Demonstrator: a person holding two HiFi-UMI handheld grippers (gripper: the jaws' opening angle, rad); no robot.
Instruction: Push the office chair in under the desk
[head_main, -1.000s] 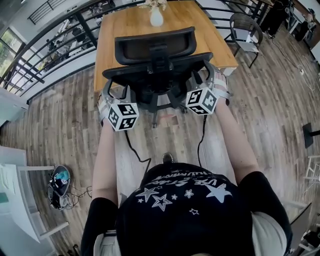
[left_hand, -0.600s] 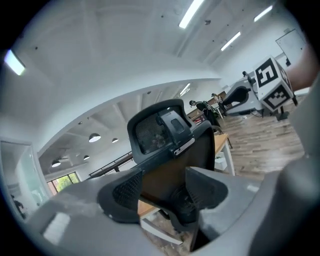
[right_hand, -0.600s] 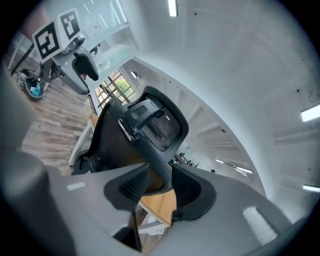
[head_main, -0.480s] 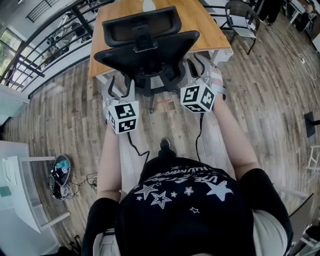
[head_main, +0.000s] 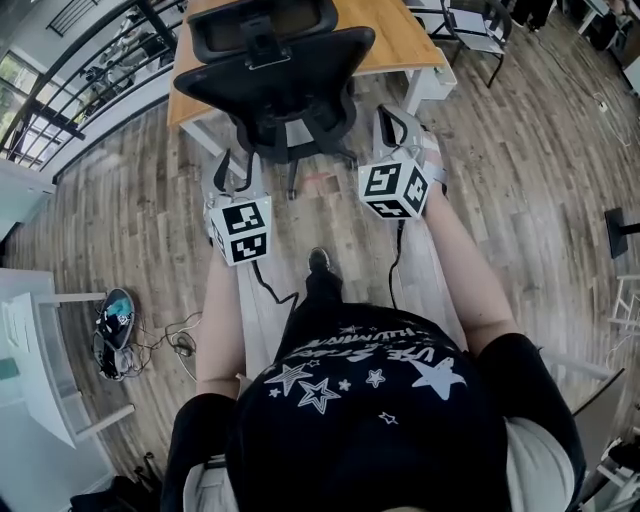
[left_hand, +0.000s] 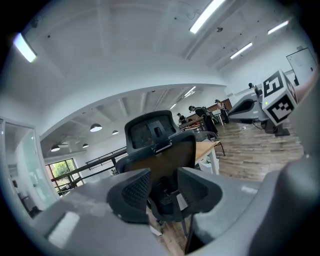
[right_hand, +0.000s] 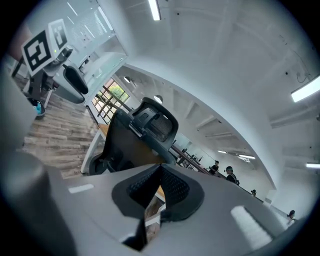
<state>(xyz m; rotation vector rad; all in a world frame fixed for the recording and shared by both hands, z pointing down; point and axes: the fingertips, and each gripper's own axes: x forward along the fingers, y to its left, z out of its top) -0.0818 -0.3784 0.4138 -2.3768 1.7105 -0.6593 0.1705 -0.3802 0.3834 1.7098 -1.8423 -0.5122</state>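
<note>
Up against the near edge of the desk (head_main: 400, 40) stands the office chair (head_main: 275, 75), which has rolled away from the person over the last second: earlier its backrest sat right over the two grippers, and now bare floor (head_main: 320, 185) shows between them and the chair's base. Both grippers have let go and pulled back. The left gripper (head_main: 236, 172) hangs short of the chair with its jaws closing on nothing, and the chair shows only in the distance through the gap. The right gripper (head_main: 400, 125) has gone from spread to pressed together, also empty. In the head view the chair's headrest overlaps the desktop and the backrest lines up with the desk edge, so the seat is probably tucked underneath, though how far in it sits cannot be made out. The push looks finished or nearly so, and at most a small nudge may remain.
</note>
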